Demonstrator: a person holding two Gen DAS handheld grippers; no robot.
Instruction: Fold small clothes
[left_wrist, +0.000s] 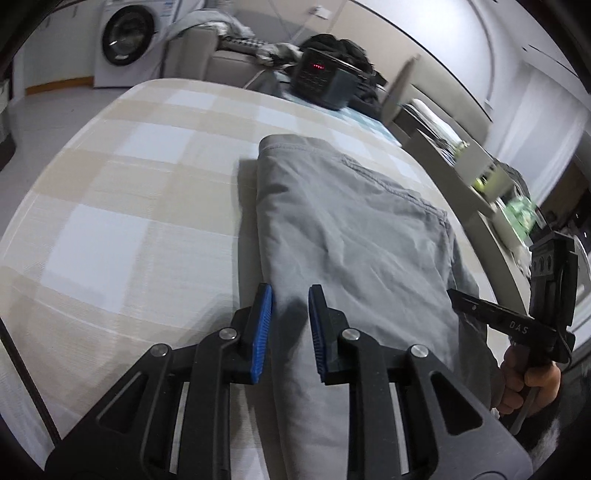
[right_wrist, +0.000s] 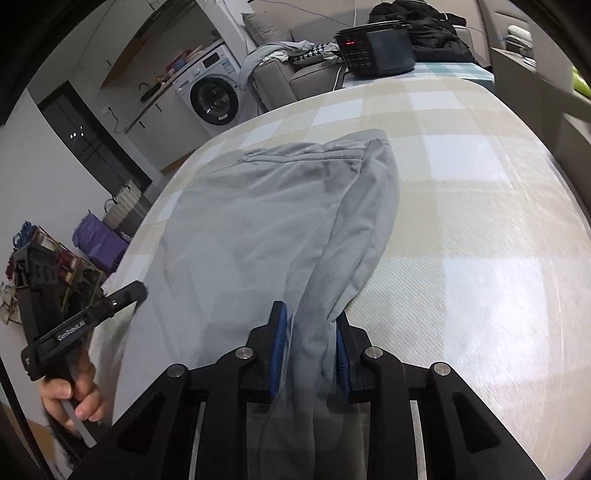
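Observation:
A grey garment (left_wrist: 351, 229), a pair of small shorts or trousers, lies folded lengthwise on the checked beige and white tablecloth (left_wrist: 122, 192). My left gripper (left_wrist: 290, 299) is open and empty, just above the garment's near left edge. In the right wrist view my right gripper (right_wrist: 310, 321) is shut on a bunched edge of the grey garment (right_wrist: 258, 221) and lifts that edge off the table. The right gripper's body also shows at the right edge of the left wrist view (left_wrist: 550, 295); the left one shows at the left of the right wrist view (right_wrist: 74, 317).
A dark appliance with a red display (left_wrist: 325, 79) stands at the table's far end, with dark clothes behind it. A washing machine (left_wrist: 127, 40) and a sofa with laundry (left_wrist: 229, 44) stand beyond. Shelves with clutter (left_wrist: 491, 181) run along the right. The cloth-covered table (right_wrist: 480, 229) extends right.

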